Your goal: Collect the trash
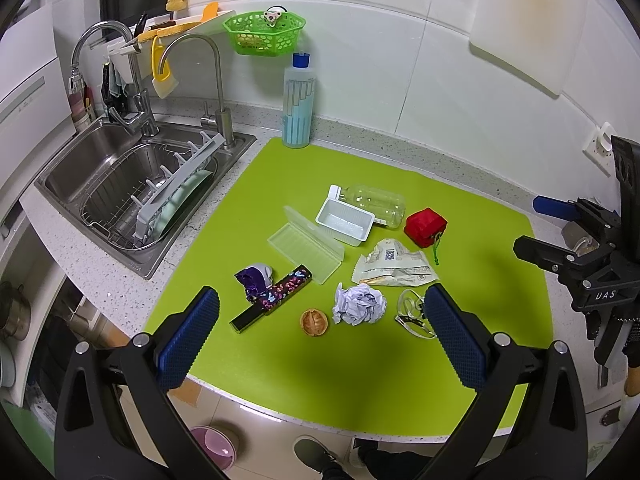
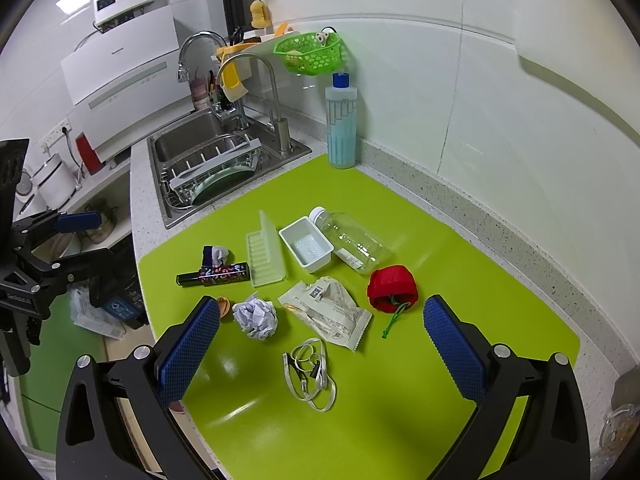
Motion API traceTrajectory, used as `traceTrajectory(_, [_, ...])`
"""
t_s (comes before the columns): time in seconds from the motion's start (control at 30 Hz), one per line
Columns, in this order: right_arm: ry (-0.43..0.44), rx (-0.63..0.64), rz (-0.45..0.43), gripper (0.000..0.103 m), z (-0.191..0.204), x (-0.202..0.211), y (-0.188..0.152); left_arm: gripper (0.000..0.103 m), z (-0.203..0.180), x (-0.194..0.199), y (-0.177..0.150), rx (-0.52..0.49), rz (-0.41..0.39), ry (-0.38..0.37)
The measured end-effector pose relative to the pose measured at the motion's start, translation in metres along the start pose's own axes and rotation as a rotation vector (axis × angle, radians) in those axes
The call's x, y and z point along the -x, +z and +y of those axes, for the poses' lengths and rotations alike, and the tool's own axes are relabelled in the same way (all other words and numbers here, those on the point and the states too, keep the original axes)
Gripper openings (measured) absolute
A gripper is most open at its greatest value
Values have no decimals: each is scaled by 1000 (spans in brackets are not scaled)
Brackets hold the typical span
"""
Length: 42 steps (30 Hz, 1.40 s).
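Both grippers are held above the near edge of the green mat, jaws spread wide and empty, apparently so the litter can be surveyed before a pick. The left gripper is aimed at the paper ball and the nutshell, which lie just beside each other. The right gripper frames the wrapper and a looped strap. A clear bottle, a white tray and a red pouch lie farther back. No bin is clearly seen on the counter.
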State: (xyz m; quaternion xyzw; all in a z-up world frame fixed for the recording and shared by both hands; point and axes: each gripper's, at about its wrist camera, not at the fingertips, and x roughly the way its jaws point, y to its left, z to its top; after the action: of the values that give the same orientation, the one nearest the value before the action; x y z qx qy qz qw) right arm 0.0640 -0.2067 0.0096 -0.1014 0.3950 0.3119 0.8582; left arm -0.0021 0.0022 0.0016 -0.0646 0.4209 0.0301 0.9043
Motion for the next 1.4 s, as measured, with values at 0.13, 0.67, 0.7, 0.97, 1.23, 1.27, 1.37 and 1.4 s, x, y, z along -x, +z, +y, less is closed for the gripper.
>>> traceTrajectory(0.13, [3, -3, 0, 97, -1, 0, 1, 100, 0, 0, 0, 1, -1, -2])
traceTrajectory(0.67, [5, -5, 0, 97, -2, 0, 0, 100, -1, -2, 0, -3, -4, 6])
traceTrajectory(0.7, [6, -5, 1, 97, -2, 0, 0, 100, -1, -2, 0, -4, -4, 10])
traceTrajectory(0.97, [10, -3, 3, 97, -1, 0, 1, 100, 2, -2, 0, 3, -5, 3])
traceTrajectory(1.23, [16, 1, 4, 97, 1, -2, 1, 100, 3, -3, 2, 8, -6, -9])
traceTrajectory(1.27, [16, 1, 4, 97, 1, -1, 1, 100, 4, -2, 2, 8, -9, -8])
traceTrajectory(1.37, [16, 0, 4, 97, 1, -1, 1, 100, 4, -1, 3, 10, -17, -1])
traceTrajectory(1.4, [16, 0, 4, 97, 1, -2, 1, 100, 4, -1, 3, 11, -19, 0])
